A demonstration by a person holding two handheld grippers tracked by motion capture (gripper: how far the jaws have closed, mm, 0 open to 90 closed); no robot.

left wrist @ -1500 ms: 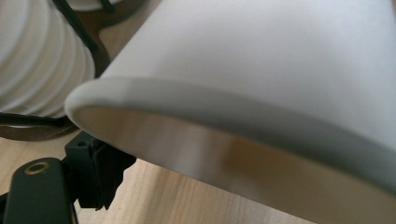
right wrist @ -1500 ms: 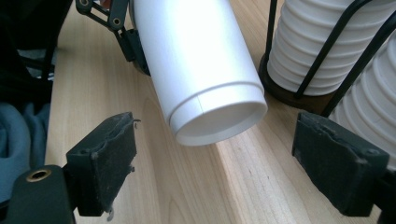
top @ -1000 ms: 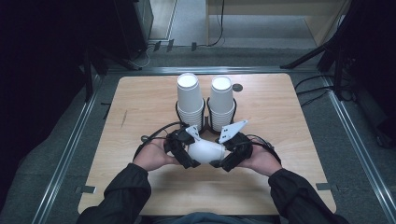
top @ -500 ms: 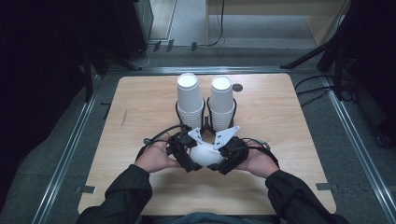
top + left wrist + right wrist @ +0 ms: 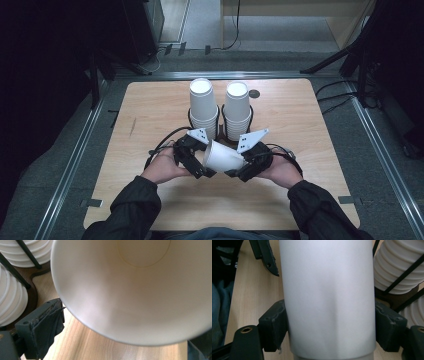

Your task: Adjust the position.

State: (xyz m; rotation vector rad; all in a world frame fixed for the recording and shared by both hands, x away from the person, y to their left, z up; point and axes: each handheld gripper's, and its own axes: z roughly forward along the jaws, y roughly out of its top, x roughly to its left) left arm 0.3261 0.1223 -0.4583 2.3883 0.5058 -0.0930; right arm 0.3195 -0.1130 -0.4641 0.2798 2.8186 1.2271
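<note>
Paper cup (image 5: pixel 223 158) in right claw (image 5: pixel 239 169), sideways.

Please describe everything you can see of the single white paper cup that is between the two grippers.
The white paper cup is plain, smooth and empty, with a round base seam visible inside. It lies tilted on its side above the light wooden table, mouth toward the left gripper, whose jaws have just been opening. The right gripper clamps its wall with both black pads, denting it slightly.

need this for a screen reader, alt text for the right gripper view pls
A white paper cup is clamped at its sides between the right tool's two black pads over a wooden table. Stacked white cups in a black wire holder stand at the right edge.
</note>
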